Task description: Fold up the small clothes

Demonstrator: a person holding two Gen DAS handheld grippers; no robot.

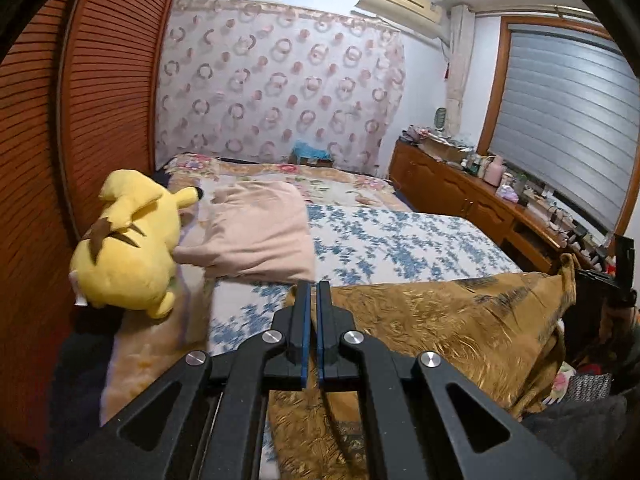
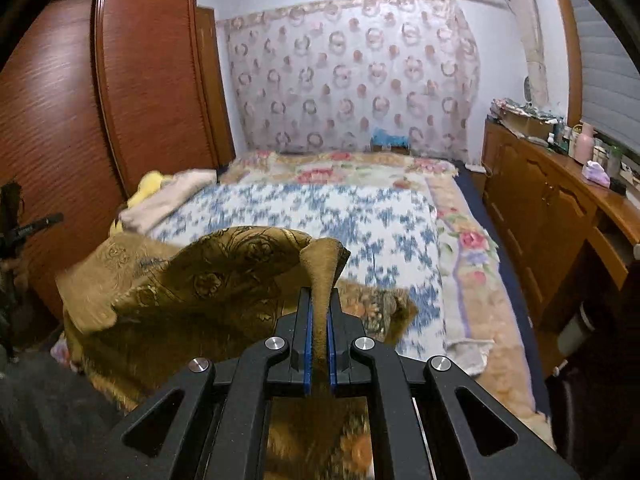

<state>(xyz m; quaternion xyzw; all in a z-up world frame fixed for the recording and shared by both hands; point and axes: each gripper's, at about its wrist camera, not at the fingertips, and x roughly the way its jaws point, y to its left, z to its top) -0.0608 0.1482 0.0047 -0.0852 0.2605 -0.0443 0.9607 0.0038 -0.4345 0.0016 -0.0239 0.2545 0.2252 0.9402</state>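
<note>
Two grippers, both closed: right gripper (image 2: 320,300) pinching an edge of the golden-brown patterned garment (image 2: 192,280); left gripper (image 1: 313,292) narrow, its grip on the cloth unclear. Garment lifted over blue floral bedspread (image 2: 360,220). Beyond: folded pink cloth (image 1: 260,232), yellow plush toy (image 1: 128,248).

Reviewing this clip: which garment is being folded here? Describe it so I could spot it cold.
Start at the bed with its blue-flowered sheet. At its near end lies a golden-brown patterned cloth, one corner pinched in the right tool. The folded cloth beside the yellow plush toy is plain pink.
</note>
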